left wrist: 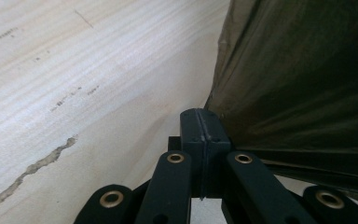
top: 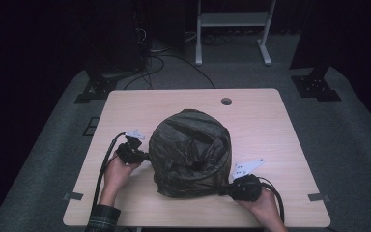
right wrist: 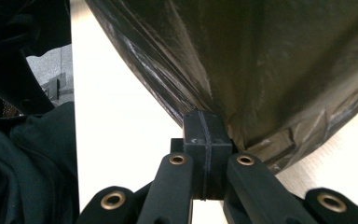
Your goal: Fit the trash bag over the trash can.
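- The table [top: 270, 121], a pale wooden top with rounded corners, carries everything; a small round hole [top: 226, 101] sits near its far edge, right of the middle.
- The dark bin bag [top: 191, 152], a bulging, crinkled mound of olive-black plastic, sits in the middle of the table, nearer the front edge than the far one; its film gathers into a dark hollow on the side facing the front edge.
- The left gripper [left wrist: 200, 128] lies low over the table at the bag's left side, towards the left edge. Its jaws are pressed fully together, pad against pad, their tip right at the bag's lower film; whether any plastic is pinched between them cannot be told.
- The right gripper [right wrist: 203, 133] is at the bag's front right foot, near the front edge. Its jaws are likewise closed tight, the tip tucked against the stretched, creased film; a pinch of plastic cannot be made out.
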`<state>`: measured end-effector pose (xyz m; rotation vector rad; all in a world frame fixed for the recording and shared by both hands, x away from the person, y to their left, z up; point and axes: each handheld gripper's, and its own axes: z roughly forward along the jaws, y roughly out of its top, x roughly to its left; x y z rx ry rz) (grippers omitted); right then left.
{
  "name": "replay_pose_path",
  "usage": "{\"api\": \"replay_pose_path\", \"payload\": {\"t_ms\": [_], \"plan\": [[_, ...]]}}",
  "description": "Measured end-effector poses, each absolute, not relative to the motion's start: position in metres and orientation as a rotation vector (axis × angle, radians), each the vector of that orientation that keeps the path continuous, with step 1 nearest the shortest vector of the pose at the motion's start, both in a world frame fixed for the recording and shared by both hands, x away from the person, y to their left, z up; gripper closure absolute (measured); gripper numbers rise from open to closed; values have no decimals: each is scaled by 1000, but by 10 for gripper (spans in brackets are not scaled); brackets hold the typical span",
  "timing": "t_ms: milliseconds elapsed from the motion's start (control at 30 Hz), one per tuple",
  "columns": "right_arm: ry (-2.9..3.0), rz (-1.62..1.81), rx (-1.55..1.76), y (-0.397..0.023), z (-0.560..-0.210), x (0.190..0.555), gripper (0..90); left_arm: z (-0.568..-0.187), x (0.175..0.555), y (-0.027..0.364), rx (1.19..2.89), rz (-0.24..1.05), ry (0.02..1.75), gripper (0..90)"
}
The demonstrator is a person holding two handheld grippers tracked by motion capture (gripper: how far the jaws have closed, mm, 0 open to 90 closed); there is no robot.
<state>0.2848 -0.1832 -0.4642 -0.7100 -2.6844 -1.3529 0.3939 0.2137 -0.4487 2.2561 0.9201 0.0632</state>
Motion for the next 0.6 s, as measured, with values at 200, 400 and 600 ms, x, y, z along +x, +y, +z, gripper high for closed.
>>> {"api": "replay_pose_path", "payload": {"t_ms": [200,400,600], "plan": [[-2673,-1411,-731,-190,-459,284,759,-441,389,221,2163,72,892,781],[-2679,-1459,-802,-205,-448,283,490,-428,379,232,2091,123,863,443],[-2679,-1531,-828,-225,-432,279,314,-424,366,241,2096,197,841,150]]}}
